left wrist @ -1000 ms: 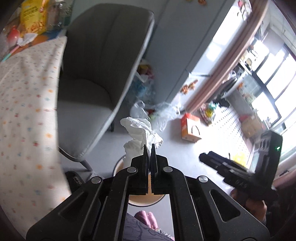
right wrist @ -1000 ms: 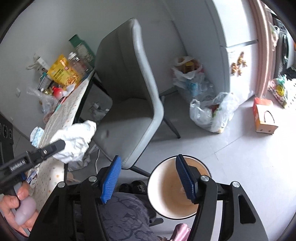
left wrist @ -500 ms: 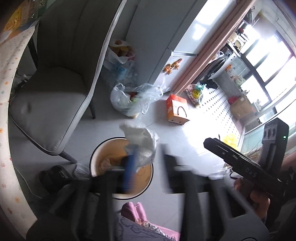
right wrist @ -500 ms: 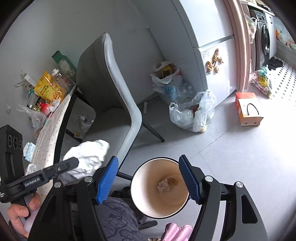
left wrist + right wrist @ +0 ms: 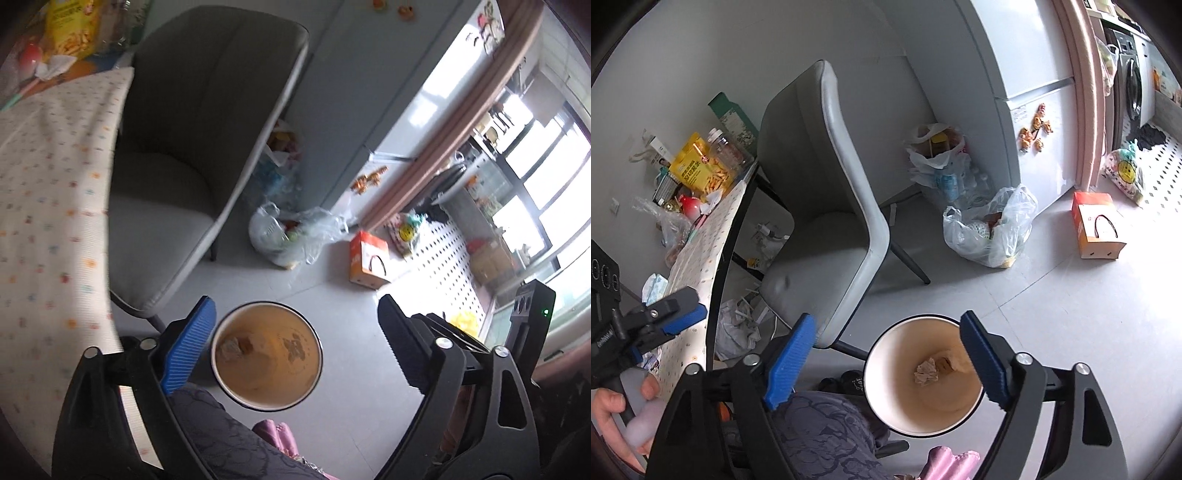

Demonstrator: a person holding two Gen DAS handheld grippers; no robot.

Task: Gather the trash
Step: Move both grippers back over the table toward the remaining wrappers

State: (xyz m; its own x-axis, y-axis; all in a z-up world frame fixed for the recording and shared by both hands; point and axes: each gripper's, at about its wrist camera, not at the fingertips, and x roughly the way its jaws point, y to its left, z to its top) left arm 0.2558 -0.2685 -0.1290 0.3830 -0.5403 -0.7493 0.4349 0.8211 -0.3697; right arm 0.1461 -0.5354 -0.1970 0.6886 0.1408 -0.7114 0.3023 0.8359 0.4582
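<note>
A round bin with a white rim and tan inside (image 5: pixel 266 356) stands on the floor below both grippers; it also shows in the right wrist view (image 5: pixel 925 374). Crumpled paper (image 5: pixel 926 373) lies at its bottom. My left gripper (image 5: pixel 295 341) is open wide and empty above the bin. It shows at the left of the right wrist view (image 5: pixel 670 314), empty. My right gripper (image 5: pixel 890 363) is open and empty, with its jaws either side of the bin's mouth. The white tissue is not visible in either gripper.
A grey chair (image 5: pixel 827 206) stands beside the dotted tablecloth table (image 5: pixel 48 206), which holds snack packs and bottles (image 5: pixel 698 170). Plastic bags of rubbish (image 5: pixel 990 229) and an orange box (image 5: pixel 1097 225) lie on the floor by the fridge (image 5: pixel 1023 92).
My left gripper held a white tissue over the bin, then opened and let it go. The tissue is gone from its jaws. Both grippers shifted a little above the bin.
</note>
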